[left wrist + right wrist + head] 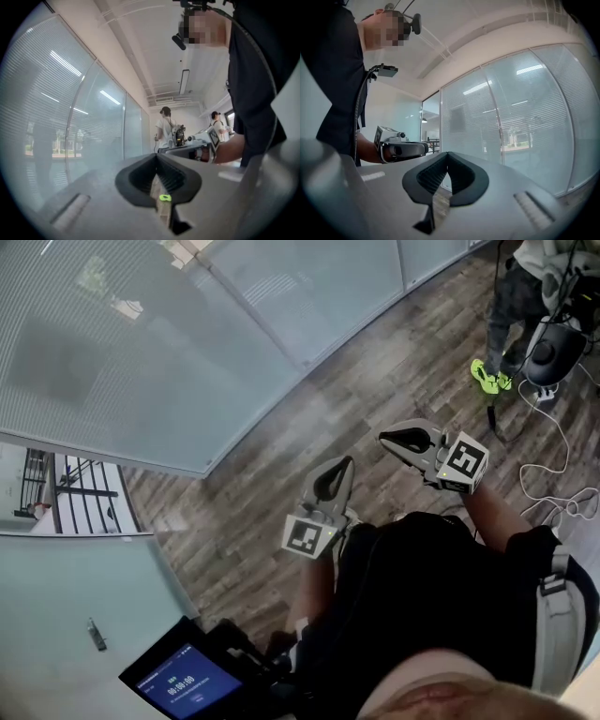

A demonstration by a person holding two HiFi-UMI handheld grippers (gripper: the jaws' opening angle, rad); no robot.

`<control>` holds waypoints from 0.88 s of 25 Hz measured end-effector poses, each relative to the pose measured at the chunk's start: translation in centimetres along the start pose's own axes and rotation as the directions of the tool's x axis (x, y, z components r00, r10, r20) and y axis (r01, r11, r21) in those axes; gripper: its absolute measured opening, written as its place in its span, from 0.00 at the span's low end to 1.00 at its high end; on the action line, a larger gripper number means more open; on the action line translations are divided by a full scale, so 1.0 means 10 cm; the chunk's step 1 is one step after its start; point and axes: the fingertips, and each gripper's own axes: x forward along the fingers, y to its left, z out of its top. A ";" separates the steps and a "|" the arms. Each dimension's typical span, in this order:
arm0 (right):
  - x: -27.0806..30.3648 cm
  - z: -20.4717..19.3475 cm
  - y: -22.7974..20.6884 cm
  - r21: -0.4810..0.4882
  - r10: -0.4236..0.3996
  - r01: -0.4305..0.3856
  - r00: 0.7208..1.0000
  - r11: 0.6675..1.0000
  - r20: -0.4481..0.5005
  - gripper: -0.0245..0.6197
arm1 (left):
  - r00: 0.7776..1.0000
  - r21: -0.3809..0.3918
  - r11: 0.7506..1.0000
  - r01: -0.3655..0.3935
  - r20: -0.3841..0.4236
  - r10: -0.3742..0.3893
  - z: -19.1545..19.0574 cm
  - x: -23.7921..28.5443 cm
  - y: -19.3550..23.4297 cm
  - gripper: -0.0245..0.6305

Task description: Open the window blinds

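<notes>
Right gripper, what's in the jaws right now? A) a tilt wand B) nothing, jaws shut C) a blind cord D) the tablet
B: in the right gripper view the right gripper has its jaws closed tip to tip with nothing between them, and the window blinds hang apart from it in the background.

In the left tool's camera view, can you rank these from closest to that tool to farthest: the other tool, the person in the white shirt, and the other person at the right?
1. right tool: close by, just right of centre.
2. person in white shirt: straight ahead, across the room.
3. second person: farther right, looks smaller, so likely farthest back.
</notes>
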 end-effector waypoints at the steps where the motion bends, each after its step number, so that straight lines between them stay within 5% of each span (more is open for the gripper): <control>1: 0.00 -0.02 0.02 -0.006 0.006 -0.007 1.000 1.000 -0.006 0.05 | 1.000 -0.001 1.000 -0.001 -0.001 0.001 0.00 0.00 0.00 0.04; 22: 0.05 -0.12 0.02 -0.001 0.041 -0.041 0.999 0.999 0.006 0.05 | 0.998 -0.011 0.999 -0.049 -0.035 0.048 -0.07 -0.09 0.11 0.04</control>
